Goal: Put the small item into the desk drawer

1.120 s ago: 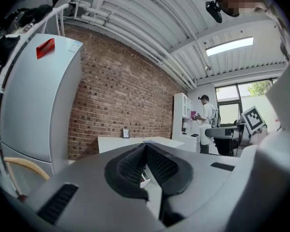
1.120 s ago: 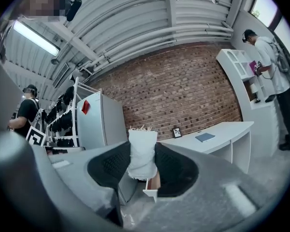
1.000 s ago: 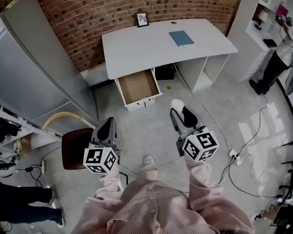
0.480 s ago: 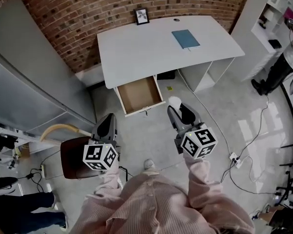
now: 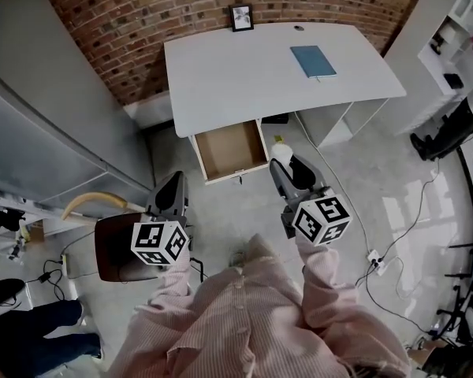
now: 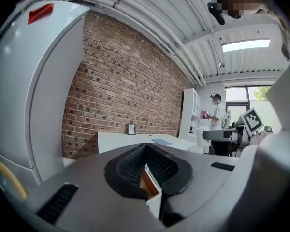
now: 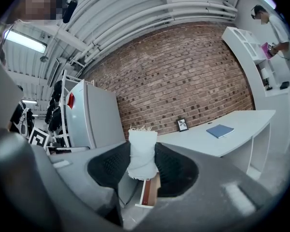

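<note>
While a person in a pink striped shirt (image 5: 244, 321) stands on the grey floor facing a white desk with a curved top (image 5: 244, 69), the right gripper (image 5: 288, 168) is clamped on a small white cloth-like bundle (image 5: 281, 150) with a frayed top. In the right gripper view its black ribbed pads (image 7: 174, 170) press against both sides of the bundle's lower half, and the frayed end stands up past the jaw tips. The bundle is held in the air and is not in the drawer: from the head view it sits just beside the front right corner of the open desk drawer with a white front and brown inside (image 5: 229, 150), which is pulled out from under the desk's left part. The left gripper (image 5: 172, 195) is held further back and to the left, above the edge of a dark brown chair seat (image 5: 114, 246). Its jaws are closed tip to tip with nothing between them. On the desk lie a thin blue book (image 5: 313, 61) near the right end and a small black-framed picture (image 5: 240, 17) against the red brick wall (image 5: 158, 14). A tall grey cabinet (image 5: 47, 116) stands to the left.
</note>
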The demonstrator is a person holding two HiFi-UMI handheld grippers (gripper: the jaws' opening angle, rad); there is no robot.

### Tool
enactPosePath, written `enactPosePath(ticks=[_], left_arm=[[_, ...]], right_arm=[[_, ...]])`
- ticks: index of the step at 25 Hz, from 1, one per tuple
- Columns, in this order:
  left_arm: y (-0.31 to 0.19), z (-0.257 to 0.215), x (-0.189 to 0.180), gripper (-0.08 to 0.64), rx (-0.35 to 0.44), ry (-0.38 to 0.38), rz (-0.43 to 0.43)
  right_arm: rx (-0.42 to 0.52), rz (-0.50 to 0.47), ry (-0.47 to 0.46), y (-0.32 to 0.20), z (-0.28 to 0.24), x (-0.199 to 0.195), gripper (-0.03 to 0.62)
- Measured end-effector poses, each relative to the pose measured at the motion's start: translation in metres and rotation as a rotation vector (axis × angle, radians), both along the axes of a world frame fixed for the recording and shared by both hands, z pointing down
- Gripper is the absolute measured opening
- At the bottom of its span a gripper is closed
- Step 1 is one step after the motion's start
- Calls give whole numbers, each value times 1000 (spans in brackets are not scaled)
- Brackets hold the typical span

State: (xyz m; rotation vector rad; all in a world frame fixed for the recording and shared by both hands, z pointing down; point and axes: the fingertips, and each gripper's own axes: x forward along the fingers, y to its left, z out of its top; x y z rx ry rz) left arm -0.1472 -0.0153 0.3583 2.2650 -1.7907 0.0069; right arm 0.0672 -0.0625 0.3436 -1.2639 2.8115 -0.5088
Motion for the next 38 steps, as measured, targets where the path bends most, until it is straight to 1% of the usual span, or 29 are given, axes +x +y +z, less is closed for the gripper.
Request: enactPosePath(ticks=[5, 9, 13, 16, 19, 24, 32, 35, 38], left_arm=[[-13, 15, -5, 0, -13, 12, -12], [-33, 29, -9, 0, -45, 22, -29], [-61, 56, -7, 0, -112, 46, -25], [-80, 80, -3, 0, -176, 84, -23], [-96, 103, 1, 0, -235, 104, -36], [-120, 136, 2, 1, -312, 139, -68], [-141, 183, 15, 0, -421, 188, -95], [-142, 203, 14, 0, -461, 201, -124], [-140, 220, 18, 0, -497, 221, -154]], right_arm=[[-20, -16, 7, -18, 17, -8, 156], [-63, -41, 34, -42, 41, -17, 156], [-122, -76, 65, -74, 68, -26, 156], [-172, -117, 98, -96, 90, -32, 156], [-221, -155, 134, -114, 114, -37, 156], [-288, -229, 188, -136, 150, -49, 156], [-375, -315, 259, -160, 201, -60, 156], [-391, -341, 293, -165, 219, -66, 156], [-393, -348, 348, -167, 237, -70, 156]])
